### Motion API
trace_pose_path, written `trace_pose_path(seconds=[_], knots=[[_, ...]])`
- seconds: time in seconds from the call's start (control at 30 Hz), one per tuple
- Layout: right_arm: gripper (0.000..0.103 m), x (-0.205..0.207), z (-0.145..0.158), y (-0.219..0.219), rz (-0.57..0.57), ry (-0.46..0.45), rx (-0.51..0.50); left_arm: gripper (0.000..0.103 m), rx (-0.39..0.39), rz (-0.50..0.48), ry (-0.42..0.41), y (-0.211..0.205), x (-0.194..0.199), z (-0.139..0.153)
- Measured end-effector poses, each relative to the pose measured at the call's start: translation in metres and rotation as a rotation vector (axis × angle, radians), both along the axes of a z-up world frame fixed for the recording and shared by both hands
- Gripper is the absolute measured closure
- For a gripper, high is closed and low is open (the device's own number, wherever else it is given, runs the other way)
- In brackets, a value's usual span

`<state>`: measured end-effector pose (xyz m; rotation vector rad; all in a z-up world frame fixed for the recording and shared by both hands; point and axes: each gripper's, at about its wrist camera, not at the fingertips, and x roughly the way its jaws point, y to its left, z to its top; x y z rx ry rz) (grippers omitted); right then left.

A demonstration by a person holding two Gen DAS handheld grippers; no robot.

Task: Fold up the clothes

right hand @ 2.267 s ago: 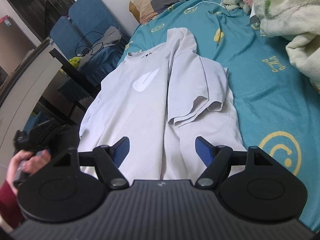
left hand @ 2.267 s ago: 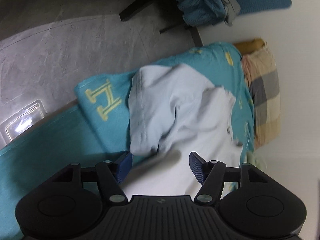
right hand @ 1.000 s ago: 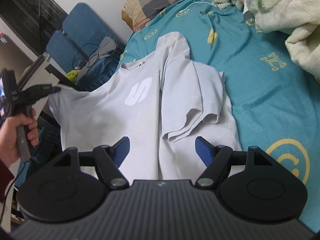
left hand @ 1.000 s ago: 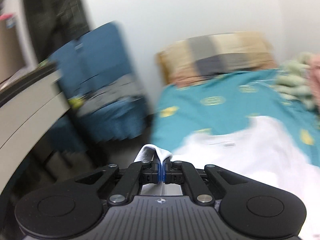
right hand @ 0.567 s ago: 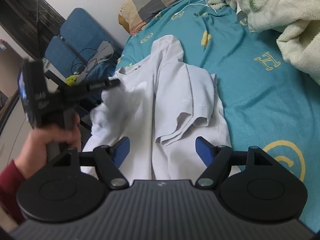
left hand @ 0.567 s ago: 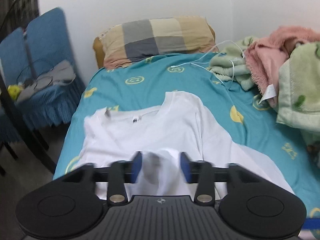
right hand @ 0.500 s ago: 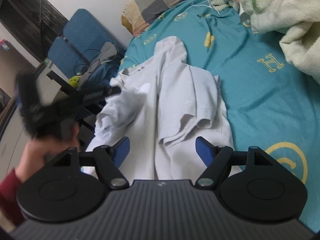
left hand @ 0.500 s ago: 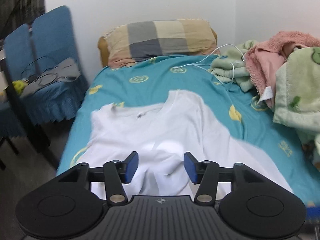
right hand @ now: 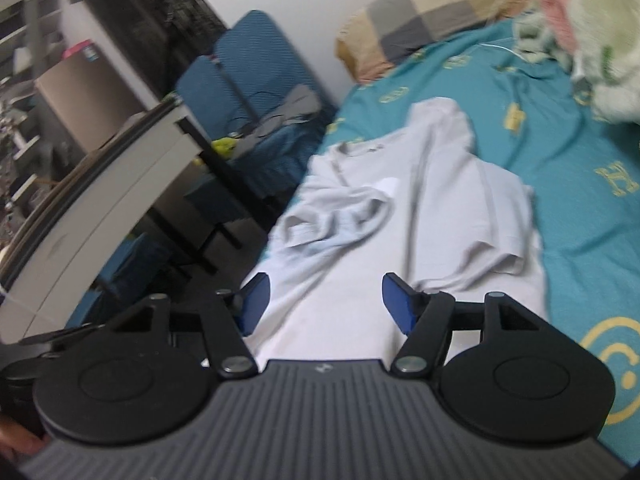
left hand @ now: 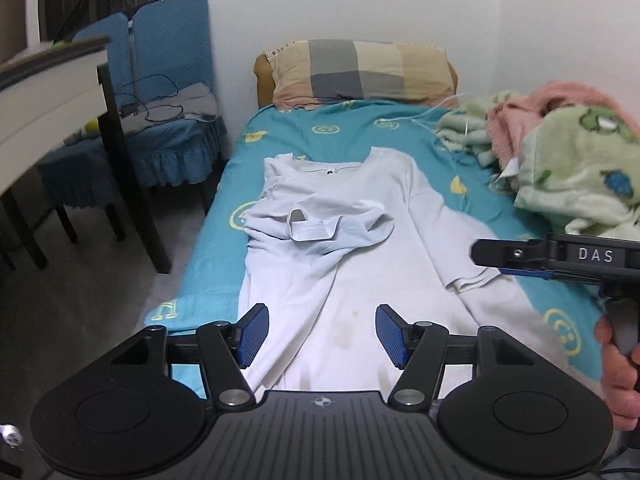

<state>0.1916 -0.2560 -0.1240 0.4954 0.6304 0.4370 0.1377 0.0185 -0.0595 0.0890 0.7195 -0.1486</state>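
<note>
A white T-shirt (left hand: 360, 264) lies face up on the teal bed sheet (left hand: 280, 136), collar toward the pillow. Its left sleeve (left hand: 320, 224) lies crumpled across the chest, and its right sleeve (left hand: 460, 256) is folded inward. My left gripper (left hand: 320, 336) hovers over the hem with its jaws opening and nothing between the pads. In the right wrist view, my right gripper (right hand: 324, 304) hangs above the shirt (right hand: 420, 208) near the lower middle. Its jaws are closing, with only air between them. The left wrist view shows it side-on (left hand: 492, 262), held by a hand (left hand: 620, 376).
A checked pillow (left hand: 360, 70) lies at the bed's head. Piled green and pink blankets (left hand: 560, 140) and a white cable (left hand: 420, 118) fill the right side. Blue chairs (left hand: 168, 80) and a desk (left hand: 52, 92) stand left of the bed.
My left gripper opened and let go of the left sleeve, which now lies across the chest, then drew back toward the hem. My right gripper rolled and rose slightly.
</note>
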Motion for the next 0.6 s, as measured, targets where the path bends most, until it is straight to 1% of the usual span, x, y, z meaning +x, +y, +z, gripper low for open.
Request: trace_pose_path(seconds=[0.1,0.17,0.23,0.33,0.43,0.47,0.5,0.53,0.57,0.6], knots=[[0.038,0.014,0.017,0.021,0.037,-0.045,-0.055,0.042,-0.008,0.005,0.009,0.009,0.006,-0.007],[0.038,0.036,0.025,0.038,0.038,-0.045,-0.07,0.042,-0.018,0.013,0.034,0.019,0.011,-0.016],[0.037,0.065,0.024,0.06,0.063,-0.038,-0.072,0.043,-0.031,0.038,0.073,0.03,0.017,-0.026],[0.037,0.117,0.011,0.099,0.081,0.021,-0.094,0.044,-0.02,0.05,0.122,0.041,0.023,-0.042],[0.037,0.159,-0.008,0.138,0.103,0.062,-0.17,0.045,0.006,0.032,0.175,0.045,0.028,-0.058],[0.037,0.173,-0.014,0.151,0.11,0.074,-0.197,0.047,0.023,0.028,0.187,0.044,0.03,-0.063],[0.038,0.18,-0.019,0.16,0.112,0.069,-0.238,0.052,0.036,0.021,0.196,0.045,0.03,-0.066],[0.04,0.186,-0.023,0.17,0.114,0.065,-0.28,0.056,0.04,0.013,0.204,0.045,0.031,-0.069],[0.046,0.191,-0.028,0.175,0.103,0.073,-0.327,0.064,0.04,0.005,0.212,0.045,0.031,-0.072],[0.073,0.196,-0.033,0.18,0.092,0.08,-0.372,0.074,0.037,-0.002,0.217,0.046,0.03,-0.073]])
